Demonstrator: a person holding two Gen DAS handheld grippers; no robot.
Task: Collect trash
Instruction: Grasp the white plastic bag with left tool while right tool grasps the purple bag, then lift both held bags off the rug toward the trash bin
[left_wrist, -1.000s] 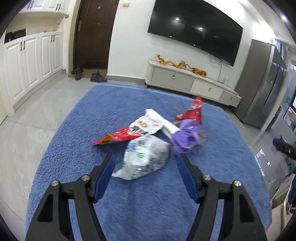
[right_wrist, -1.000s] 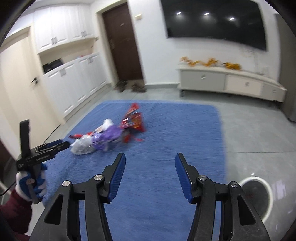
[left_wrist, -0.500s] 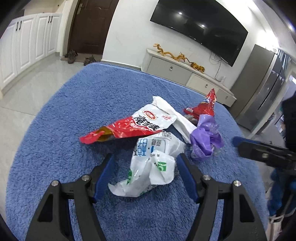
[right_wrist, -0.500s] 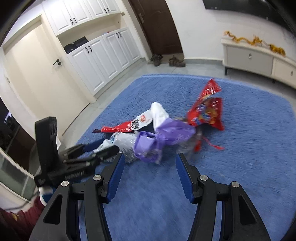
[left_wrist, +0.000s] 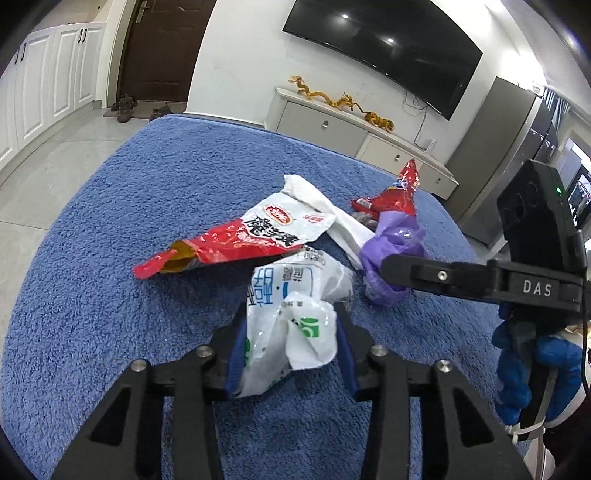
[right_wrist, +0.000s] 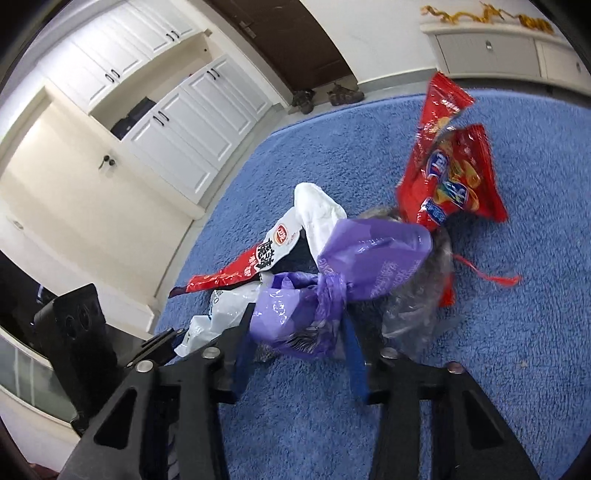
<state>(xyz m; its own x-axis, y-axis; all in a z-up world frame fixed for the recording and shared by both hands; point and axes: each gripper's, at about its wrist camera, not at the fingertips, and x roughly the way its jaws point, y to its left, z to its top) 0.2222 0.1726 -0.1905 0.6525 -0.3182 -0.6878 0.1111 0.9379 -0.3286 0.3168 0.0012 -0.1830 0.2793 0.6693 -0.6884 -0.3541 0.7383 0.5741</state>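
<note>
**Two tools, two thin bags, one tangled pile**

Nearest the left lens: the left tool (left_wrist: 291, 350) has its blue pads pressed in on a crumpled white bag (left_wrist: 291, 321), thin printed film, all creases. In the other view, the right tool (right_wrist: 299, 350) has narrowed round a knotted purple bag (right_wrist: 332, 280), glossy and puffed, with the film bulging between the pads. Both bags sit low on the rug (left_wrist: 110, 295), a deep blue shag.

The risk, as I read it: slick film like this can slide out of flat pads on the lift, and both grips look to be on loose folds, not the bulk. A clear crinkled wrapper (right_wrist: 417, 314) touches the purple bag's far side and could drag along or drop halfway.

Just beyond lies a long red-and-white packet (left_wrist: 240, 240), flat, torn open at one end, partly over the white bag, so it may get flicked away. Then a white tissue (left_wrist: 325, 210), soft and limp. Farthest, a red chip bag (right_wrist: 454, 173), stiff foil, standing up crumpled.
</note>
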